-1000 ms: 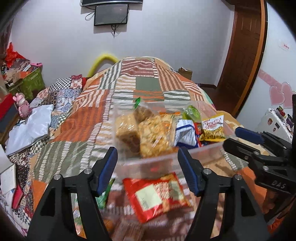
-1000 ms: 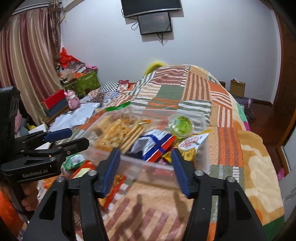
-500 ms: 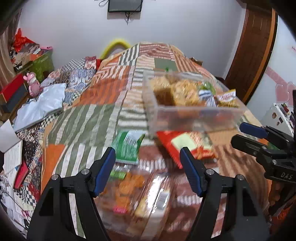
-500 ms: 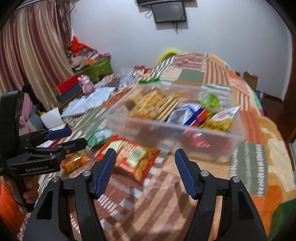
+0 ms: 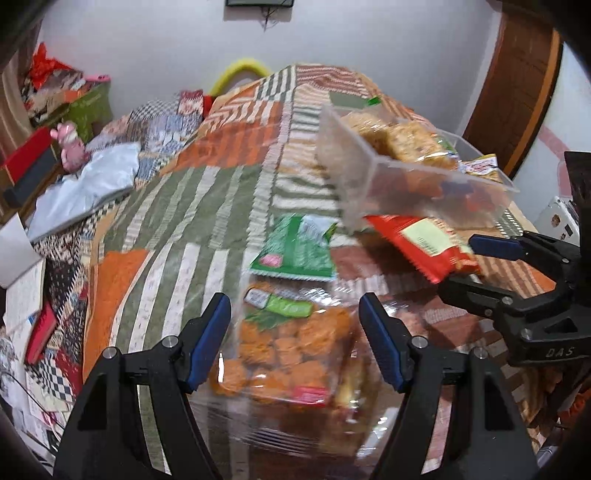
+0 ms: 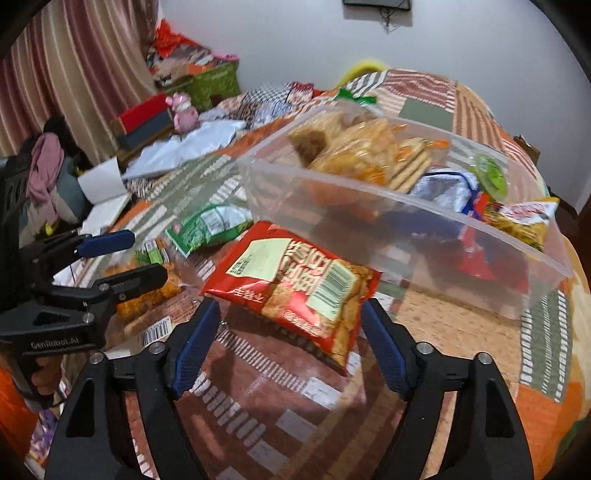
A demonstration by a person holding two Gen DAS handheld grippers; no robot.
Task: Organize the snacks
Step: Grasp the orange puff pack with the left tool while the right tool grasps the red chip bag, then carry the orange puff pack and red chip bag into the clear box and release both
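Bin (image 6: 406, 229) behind red packet (image 6: 295, 284); green packet (image 6: 207, 229) beside, quilt (image 6: 461, 328) beneath.

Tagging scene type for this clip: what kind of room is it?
Likely a home bedroom: a bed under a patchwork quilt, striped curtains, a wall-mounted screen, and household clutter beside the bed.

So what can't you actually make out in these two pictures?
- Clear bag of orange snacks, left view: motion blur smears its label, and its near end is hidden behind the left claw.
- Red packet, left view: the far end sits behind the clear bin's wall.
- Bin contents, right view: the cloudy wall blurs the lower layers.
- Screen on the wall: cut off by the top edge.
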